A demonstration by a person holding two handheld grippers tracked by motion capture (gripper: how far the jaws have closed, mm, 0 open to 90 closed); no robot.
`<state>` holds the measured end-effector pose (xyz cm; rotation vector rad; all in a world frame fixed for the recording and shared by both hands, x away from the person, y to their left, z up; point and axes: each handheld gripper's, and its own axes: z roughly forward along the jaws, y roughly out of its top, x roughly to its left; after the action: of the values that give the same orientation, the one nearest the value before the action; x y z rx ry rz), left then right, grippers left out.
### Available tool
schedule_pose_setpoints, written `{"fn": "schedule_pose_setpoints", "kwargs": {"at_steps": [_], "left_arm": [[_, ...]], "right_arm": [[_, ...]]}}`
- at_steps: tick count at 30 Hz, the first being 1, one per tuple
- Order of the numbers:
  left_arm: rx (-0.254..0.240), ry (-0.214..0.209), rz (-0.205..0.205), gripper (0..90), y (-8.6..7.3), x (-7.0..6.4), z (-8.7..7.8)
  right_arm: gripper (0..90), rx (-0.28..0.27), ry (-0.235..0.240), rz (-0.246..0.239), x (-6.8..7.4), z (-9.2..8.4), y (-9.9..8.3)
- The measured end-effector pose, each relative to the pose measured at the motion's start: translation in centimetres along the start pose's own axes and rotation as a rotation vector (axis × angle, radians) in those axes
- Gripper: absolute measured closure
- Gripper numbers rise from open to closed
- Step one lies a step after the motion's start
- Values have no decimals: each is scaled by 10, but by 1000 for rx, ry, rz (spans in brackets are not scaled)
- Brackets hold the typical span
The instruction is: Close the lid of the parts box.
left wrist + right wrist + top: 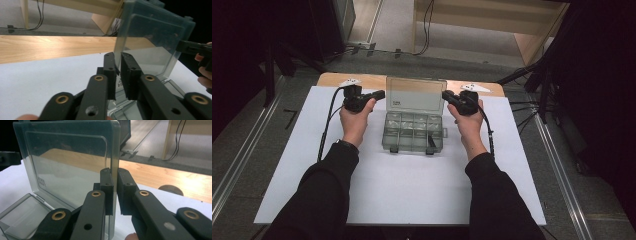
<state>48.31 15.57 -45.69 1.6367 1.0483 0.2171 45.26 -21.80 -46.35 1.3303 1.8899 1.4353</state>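
Standing open on the white sheet [402, 190] that covered the bench [332, 79], the clear plastic box [414, 132] had its lid [415, 95] raised upright at the far side of its tray of small compartments. A small printed label sat low on the lid near one corner, seen from the high view as a dark mark and from the right gripper view as a couple of lines of sideways lettering; the characters were too small and blurred to read. No other writing could be made out on the box.

The left gripper [379, 93] came at the lid from the left, and in the left gripper view its jaws were clenched on the lid's side edge, with the thin clear wall running between the two black pads [130, 75]. The right gripper [446, 94] met the lid from the opposite side. In the right gripper view its jaws were likewise closed on the lid's other edge, the plastic passing straight down the narrow slot left between them. Both pairs of jaws were nearly together, parted only by the thickness of the lid. Each gripper was held by a hand [354, 122] in a dark sleeve, and the box lay between the two hands, towards the far middle of the sheet.
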Motion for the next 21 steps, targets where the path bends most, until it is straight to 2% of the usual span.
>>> {"fn": "schedule_pose_setpoints", "kwargs": {"at_steps": [2,4,7,10,21], "left_arm": [[1,4,-1,881,1,1,2],[9,10,-9,885,0,2,5],[36,16,-26,887,-1,5,11],[39,31,-33,887,0,7,15],[61,-6,-53,888,11,6,26]], "right_arm": [[816,-12,1,-20,2,-2,-1],[816,-22,2,-42,3,-4,-2],[816,-36,3,-59,4,-7,-5],[816,-53,5,-57,5,-10,-9],[813,-83,31,-113,6,-18,-16]]}}
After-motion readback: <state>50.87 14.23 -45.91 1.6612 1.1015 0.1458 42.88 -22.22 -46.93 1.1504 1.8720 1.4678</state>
